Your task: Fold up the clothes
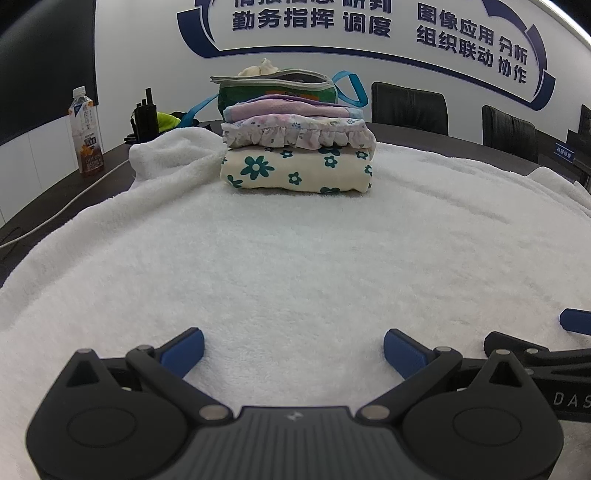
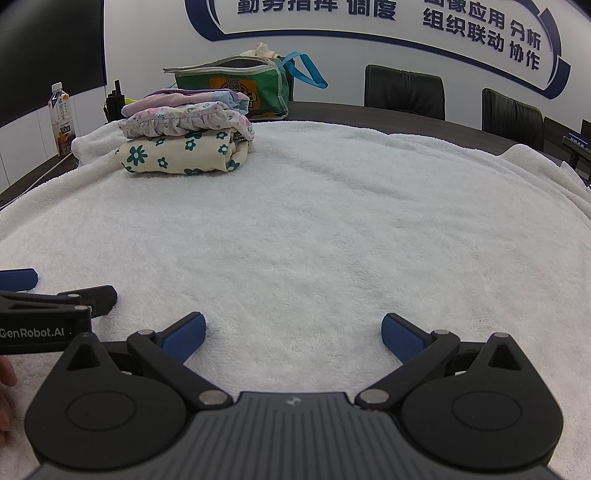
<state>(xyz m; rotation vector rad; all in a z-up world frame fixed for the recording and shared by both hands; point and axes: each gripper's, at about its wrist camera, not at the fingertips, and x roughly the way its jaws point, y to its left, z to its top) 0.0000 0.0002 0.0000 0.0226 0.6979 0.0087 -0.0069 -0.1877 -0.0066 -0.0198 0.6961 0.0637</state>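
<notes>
While both the left gripper [image 1: 293, 350] and the right gripper [image 2: 293, 338] are held spread wide and empty over the white towel [image 1: 295, 266], the folded clothes [image 1: 296, 147] are seen stacked at its far side; the next garment is best fetched from the green bag [image 2: 236, 86] without that pile being disturbed.

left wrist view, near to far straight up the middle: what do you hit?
left gripper with jaws open → bare white towel → stack of folded clothes → green bag → wall with blue lettering.
</notes>
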